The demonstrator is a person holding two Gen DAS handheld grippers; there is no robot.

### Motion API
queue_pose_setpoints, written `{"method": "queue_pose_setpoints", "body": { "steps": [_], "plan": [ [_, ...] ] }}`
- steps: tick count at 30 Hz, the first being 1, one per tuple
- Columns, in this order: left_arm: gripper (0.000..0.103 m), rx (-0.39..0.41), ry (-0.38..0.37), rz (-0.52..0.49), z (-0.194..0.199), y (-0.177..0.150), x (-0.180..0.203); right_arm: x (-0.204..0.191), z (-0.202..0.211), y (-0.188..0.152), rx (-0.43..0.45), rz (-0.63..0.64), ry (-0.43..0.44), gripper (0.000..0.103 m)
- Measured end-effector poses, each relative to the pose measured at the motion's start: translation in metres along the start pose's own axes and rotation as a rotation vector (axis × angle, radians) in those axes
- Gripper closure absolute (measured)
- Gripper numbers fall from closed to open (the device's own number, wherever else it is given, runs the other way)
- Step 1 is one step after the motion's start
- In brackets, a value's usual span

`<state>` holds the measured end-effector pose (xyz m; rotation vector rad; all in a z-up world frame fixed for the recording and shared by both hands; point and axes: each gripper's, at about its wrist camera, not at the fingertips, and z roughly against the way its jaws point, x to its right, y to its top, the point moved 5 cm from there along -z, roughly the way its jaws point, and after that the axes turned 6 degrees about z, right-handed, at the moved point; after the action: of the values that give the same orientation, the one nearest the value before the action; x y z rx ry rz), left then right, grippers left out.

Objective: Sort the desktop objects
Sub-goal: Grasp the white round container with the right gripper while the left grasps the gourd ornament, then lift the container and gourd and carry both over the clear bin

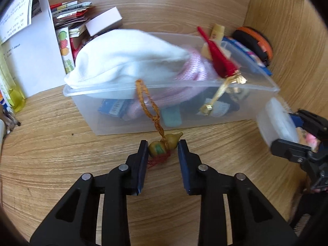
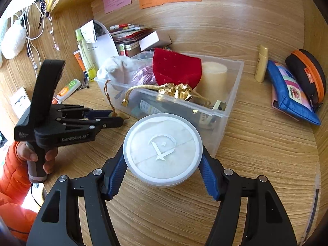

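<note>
Left wrist view: left gripper (image 1: pixel 163 146) pinching gourd charm (image 1: pixel 164 144); right gripper (image 2: pixel 163 171) clamps round tub (image 2: pixel 163 150); both probably go into clear bin (image 1: pixel 114 113) next.

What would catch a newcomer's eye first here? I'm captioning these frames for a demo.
Probably the round white container clamped in the right gripper, in front of the clear plastic bin. Next, the red velvet pouch on top of the bin's contents. Then the small gourd charm between the left gripper fingers, its cord hanging over the bin's rim.
</note>
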<state>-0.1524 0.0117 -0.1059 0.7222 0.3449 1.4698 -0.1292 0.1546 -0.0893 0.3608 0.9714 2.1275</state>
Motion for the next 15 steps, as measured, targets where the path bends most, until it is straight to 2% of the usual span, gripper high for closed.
{"method": "queue_pose_setpoints", "body": {
  "steps": [15],
  "plan": [
    [0.074,0.121,-0.116,-0.058,0.051,0.016,0.034,0.002,0.009,0.011,0.033,0.004,-0.016,0.041]
  ]
}}
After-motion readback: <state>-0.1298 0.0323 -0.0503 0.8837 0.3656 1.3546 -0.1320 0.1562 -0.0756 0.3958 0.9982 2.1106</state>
